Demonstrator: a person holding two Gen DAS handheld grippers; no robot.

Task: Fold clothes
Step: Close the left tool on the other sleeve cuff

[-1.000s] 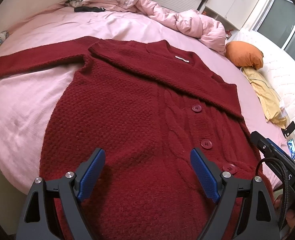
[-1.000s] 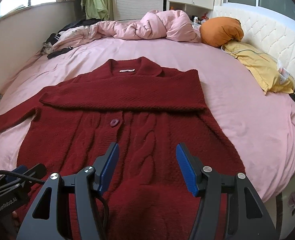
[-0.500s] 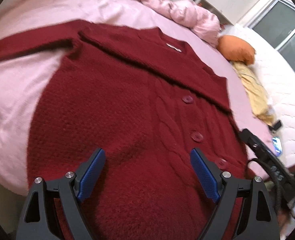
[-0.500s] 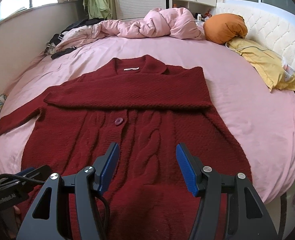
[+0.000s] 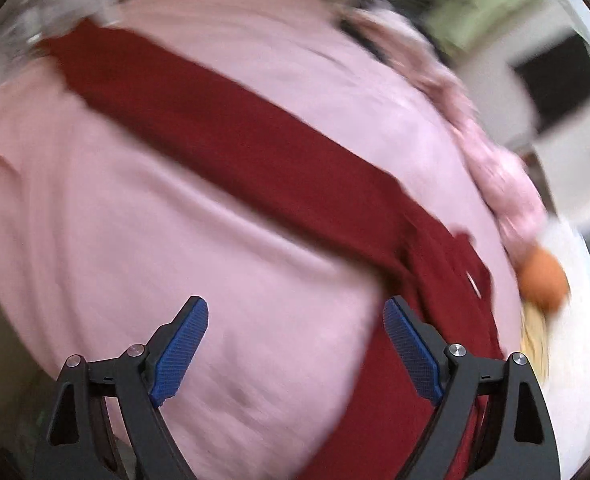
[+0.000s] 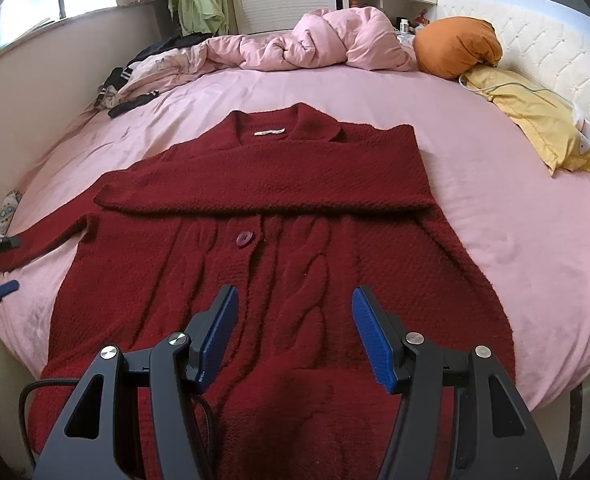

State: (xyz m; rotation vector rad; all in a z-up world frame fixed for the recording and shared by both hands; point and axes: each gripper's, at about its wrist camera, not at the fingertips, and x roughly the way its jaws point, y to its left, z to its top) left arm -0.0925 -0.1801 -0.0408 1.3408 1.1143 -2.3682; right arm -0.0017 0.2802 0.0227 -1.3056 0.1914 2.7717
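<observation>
Room: bedroom, pink bed sheet (image 6: 495,216) under all things.
Left gripper (image 5: 295,344): jaws wide and opening, only sheet between the blue pads, nothing held; view blurred.
Right gripper (image 6: 293,332): jaws partly apart, above the lower front of the cardigan, nothing gripped.
Red cardigan (image 6: 279,248): flat on the sheet, one sleeve folded across the chest, other sleeve (image 5: 223,128) stretched out straight.
Far side: pink duvet (image 6: 327,40), orange pillow (image 6: 455,46), yellow pillow (image 6: 543,120).

Bare pink sheet (image 6: 515,216) right of cardigan (image 6: 279,272); crumpled duvet (image 6: 319,40) blocks beyond.
</observation>
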